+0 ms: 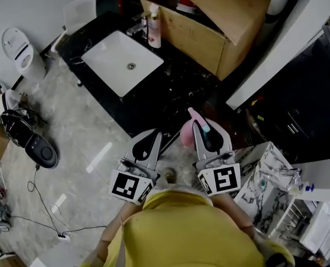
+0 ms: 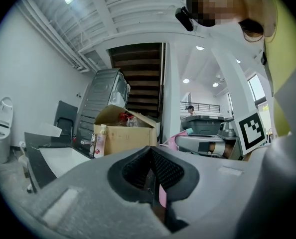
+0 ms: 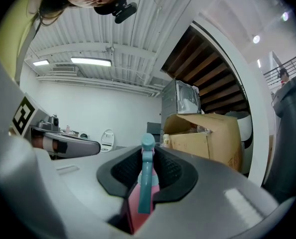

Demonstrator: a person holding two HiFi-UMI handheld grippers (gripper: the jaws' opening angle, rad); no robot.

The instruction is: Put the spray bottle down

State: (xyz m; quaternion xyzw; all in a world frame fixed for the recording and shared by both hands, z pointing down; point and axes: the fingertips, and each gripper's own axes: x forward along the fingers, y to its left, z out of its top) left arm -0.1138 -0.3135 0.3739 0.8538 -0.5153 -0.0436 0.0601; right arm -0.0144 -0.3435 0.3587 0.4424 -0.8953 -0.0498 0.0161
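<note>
While my right gripper [image 1: 200,125] has its jaws clamped on the pink spray bottle [image 3: 144,183], body hanging beneath them, the black worktop [image 1: 170,102] lies ahead and lower, well apart; my left gripper [image 1: 155,137], jaws together, carries nothing.

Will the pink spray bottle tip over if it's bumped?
Maybe. The pink spray bottle carries its teal trigger head above the body, so it may be top-heavy. It looks like stiff plastic: the right gripper clamps it without visible squashing.
</note>
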